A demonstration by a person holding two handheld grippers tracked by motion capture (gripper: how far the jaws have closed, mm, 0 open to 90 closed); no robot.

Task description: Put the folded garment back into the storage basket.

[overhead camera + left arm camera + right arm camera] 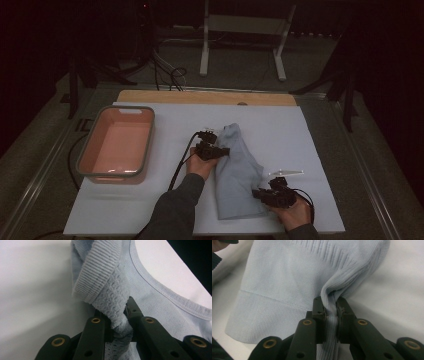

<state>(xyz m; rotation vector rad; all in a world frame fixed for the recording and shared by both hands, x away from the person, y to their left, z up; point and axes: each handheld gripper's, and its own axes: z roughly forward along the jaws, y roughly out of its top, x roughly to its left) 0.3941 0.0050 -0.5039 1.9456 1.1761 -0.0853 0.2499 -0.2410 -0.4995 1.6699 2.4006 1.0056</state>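
We see the pale blue knitted sweater lying folded on the white tabletop, right of a pink plastic tub. The left gripper pinches its ribbed cuff; the right gripper clamps its hem edge.

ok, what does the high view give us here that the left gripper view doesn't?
High view: the pink bin at the table's left, the white table cover, and the right gripper pinching the garment's near end. Left gripper view: close knit detail, a ribbed cuff and the curved neckline. Both: the left gripper shut on the light blue knit garment, fabric bunched between its jaws.
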